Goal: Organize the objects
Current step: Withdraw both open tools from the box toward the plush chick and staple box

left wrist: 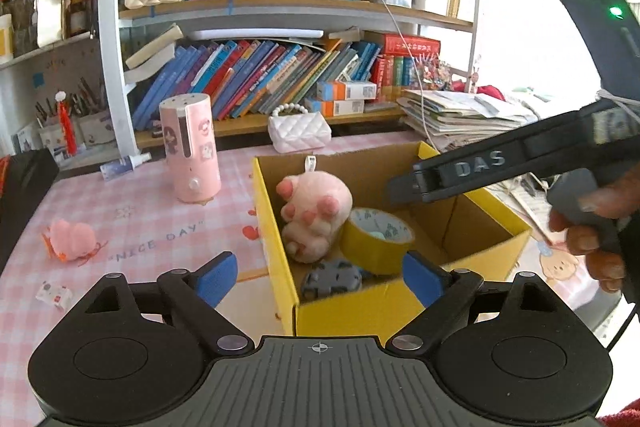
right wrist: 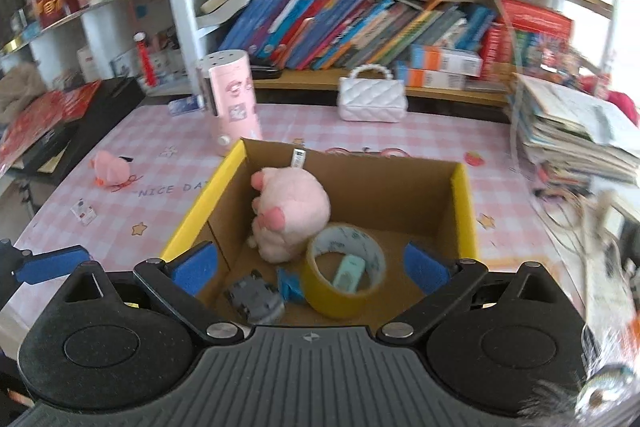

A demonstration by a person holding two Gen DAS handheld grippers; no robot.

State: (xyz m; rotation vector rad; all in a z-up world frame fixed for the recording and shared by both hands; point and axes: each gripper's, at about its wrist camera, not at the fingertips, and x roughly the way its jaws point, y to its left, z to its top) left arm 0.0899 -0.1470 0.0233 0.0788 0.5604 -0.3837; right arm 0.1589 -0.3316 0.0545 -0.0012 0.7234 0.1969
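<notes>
I am holding both grippers over the near side of the yellow cardboard box [right wrist: 464, 211], and both are empty. The left gripper [left wrist: 320, 277] is standing wide open, its blue pads spread on either side of the box's near corner with nothing between them. The right gripper [right wrist: 312, 265] is also gaping wide, looking straight down into the box, and again I am seeing nothing gripped.

Inside the box I am seeing the pink plush paw [right wrist: 290, 211] leaning against the far left wall, the roll of yellow tape [right wrist: 344, 275] lying flat beside it with a small mint-green item [right wrist: 349, 273] resting in its core, and a grey toy car [right wrist: 256, 299] near the front wall, next to something small and blue that I cannot identify.

What I judge to be still waiting is out on the pink checked tablecloth [left wrist: 132, 211]: a small pink plush toy [left wrist: 72, 239] with orange trimmings, and a little white packet [left wrist: 54, 294] nearer to me. Both are lying well to the left of the box, and well left of the left gripper's fingers too. So the left hand is plainly the nearer one; the right would have to cross over the box. The plush is a rounded lump with no clear long axis, so I am expecting any approach angle to serve, provided I swing left and come down over it.
</notes>
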